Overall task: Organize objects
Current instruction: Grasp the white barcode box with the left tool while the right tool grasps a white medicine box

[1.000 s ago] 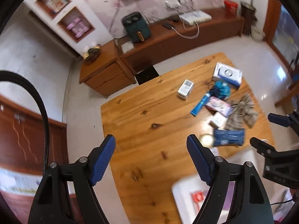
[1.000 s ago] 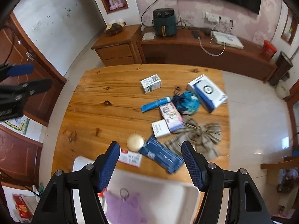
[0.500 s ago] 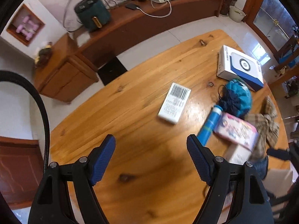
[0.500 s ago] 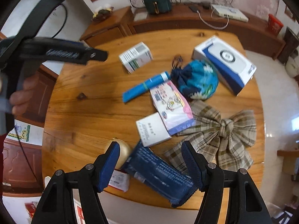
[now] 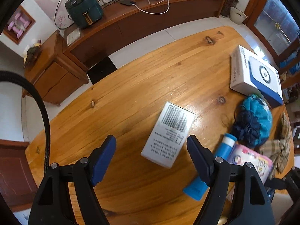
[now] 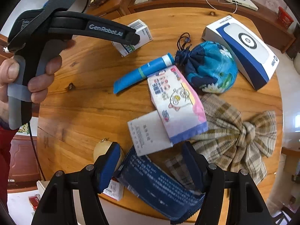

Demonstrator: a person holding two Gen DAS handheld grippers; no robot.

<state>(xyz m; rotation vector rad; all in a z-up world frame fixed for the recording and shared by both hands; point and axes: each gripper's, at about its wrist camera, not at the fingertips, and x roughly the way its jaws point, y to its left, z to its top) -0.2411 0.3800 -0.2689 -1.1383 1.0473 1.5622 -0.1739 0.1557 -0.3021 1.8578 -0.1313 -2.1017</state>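
Note:
My left gripper (image 5: 151, 144) is open and hovers low over a white barcoded carton (image 5: 168, 133) lying flat on the wooden table (image 5: 131, 93); its pads do not touch the carton. My right gripper (image 6: 151, 149) is open above a dark blue packet (image 6: 159, 185) and a small white box (image 6: 148, 133), with nothing gripped. Beyond these lie a pink tissue pack (image 6: 176, 103), a blue tube (image 6: 142, 71), a blue drawstring pouch (image 6: 208, 67) and a plaid bow (image 6: 234, 135). A hand (image 6: 28, 78) holds the left gripper over the carton (image 6: 134, 36).
A white and blue box (image 6: 241, 46) lies at the table's far right. A round yellow object (image 6: 101, 148) and a small labelled packet (image 6: 114, 189) sit near the front edge. A white bin (image 6: 43, 185) stands below that edge. A long wooden sideboard (image 5: 150, 18) runs behind the table.
Both grippers have sunk toward the table and tipped further down. The left one has travelled over to the barcoded carton; the right now hangs close over the dark blue packet. Both sets of jaws stay apart.

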